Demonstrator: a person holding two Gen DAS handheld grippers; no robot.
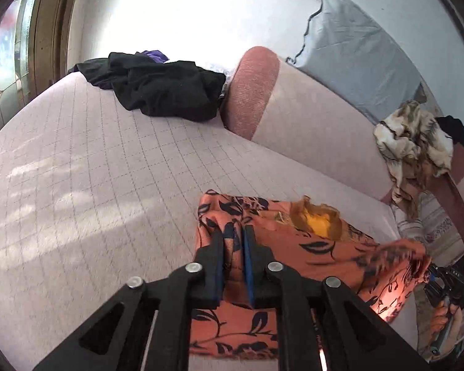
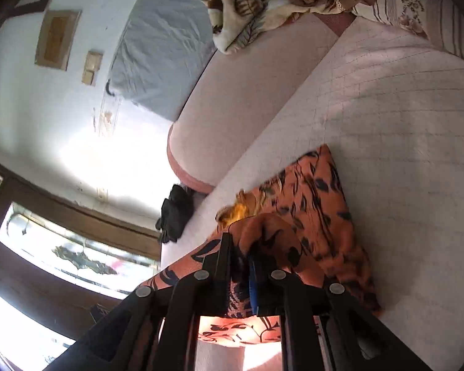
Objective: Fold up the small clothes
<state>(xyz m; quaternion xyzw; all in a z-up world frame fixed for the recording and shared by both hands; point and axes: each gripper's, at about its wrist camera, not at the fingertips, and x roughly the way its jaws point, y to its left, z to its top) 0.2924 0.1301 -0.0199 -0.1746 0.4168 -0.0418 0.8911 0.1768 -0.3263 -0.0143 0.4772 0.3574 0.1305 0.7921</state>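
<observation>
1. Spreading across the sofa (image 1: 77,160), the quilted seat gives a wide flat bed for folding; black clothes (image 1: 157,89) wait at the far end

2. The orange garment (image 1: 324,247) lies near the backrest, doubled over, its yellow lining showing

3. The left gripper (image 1: 233,232) stands slightly parted with a fabric ridge between its jaws; whether it pinches, I cannot tell

4. The right gripper (image 2: 240,247) looks almost closed on a bunched edge

5. Best to lay both corners level, then release together
</observation>
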